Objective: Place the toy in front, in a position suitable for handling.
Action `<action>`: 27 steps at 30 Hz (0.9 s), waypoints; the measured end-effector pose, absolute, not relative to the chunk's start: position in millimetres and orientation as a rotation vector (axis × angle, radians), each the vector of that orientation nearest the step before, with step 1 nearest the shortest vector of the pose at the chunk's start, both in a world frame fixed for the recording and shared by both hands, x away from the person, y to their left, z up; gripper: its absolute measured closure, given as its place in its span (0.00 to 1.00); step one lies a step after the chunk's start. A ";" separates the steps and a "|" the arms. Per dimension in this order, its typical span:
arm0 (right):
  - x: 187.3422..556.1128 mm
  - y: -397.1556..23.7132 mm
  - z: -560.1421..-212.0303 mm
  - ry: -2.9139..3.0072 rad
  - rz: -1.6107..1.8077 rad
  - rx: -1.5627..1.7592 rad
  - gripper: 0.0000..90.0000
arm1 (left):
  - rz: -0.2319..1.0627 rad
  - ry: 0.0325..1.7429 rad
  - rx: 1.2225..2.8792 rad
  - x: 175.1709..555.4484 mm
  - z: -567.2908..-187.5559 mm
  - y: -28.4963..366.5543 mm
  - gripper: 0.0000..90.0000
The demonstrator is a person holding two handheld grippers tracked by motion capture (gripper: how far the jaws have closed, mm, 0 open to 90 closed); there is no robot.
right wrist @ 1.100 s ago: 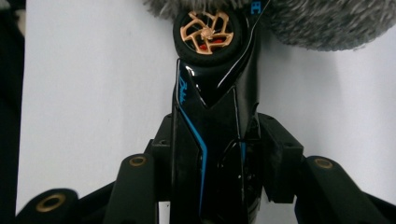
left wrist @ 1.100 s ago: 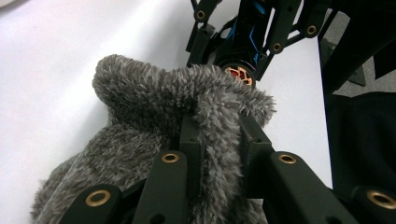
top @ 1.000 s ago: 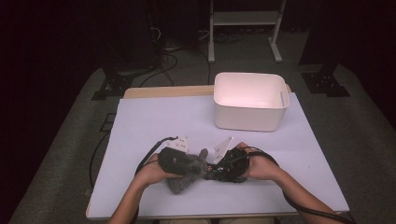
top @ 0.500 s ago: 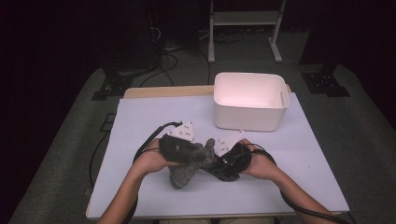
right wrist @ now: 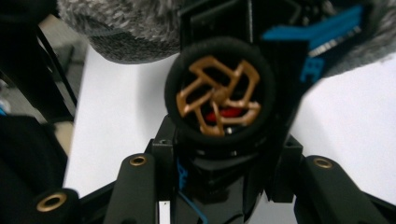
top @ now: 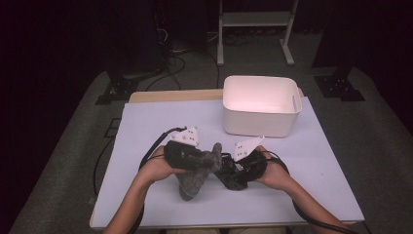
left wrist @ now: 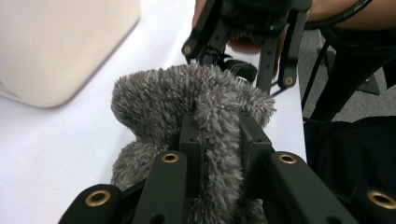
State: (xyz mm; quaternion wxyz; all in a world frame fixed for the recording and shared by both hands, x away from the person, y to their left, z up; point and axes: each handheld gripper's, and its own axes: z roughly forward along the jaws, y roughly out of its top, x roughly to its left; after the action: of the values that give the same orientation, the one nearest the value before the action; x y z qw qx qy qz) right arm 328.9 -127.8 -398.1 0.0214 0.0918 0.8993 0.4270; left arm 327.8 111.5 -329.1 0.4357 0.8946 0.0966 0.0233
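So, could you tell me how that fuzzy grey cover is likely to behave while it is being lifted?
The fuzzy grey cover will probably flop: below the left gripper its free end droops toward the table. It looks light and squashable, since the jaws bunch its pile. The shaggy surface should resist slipping.

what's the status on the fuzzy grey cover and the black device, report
Left gripper shut on the fuzzy grey cover, lifted off the table. Right gripper clamped on the black device. White bin stands apart behind, nothing in the way.
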 end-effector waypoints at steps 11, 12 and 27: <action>326.1 -125.7 -406.3 2.809 1.297 0.266 0.61 | 0.006 0.236 2.224 326.9 -342.1 109.3 0.84; 325.9 -126.5 -406.3 2.811 1.294 0.259 0.61 | 0.007 0.232 2.226 325.6 -341.8 108.2 0.84; 316.5 -152.0 -397.5 2.819 1.232 0.281 0.59 | 0.012 0.194 2.244 323.2 -338.4 91.6 0.84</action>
State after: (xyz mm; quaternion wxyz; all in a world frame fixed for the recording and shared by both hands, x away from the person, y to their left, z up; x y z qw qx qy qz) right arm 316.5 -152.0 -397.5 0.0259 0.0910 0.9122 0.3987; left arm 323.2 91.6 -338.4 0.4300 0.8995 0.0778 0.0050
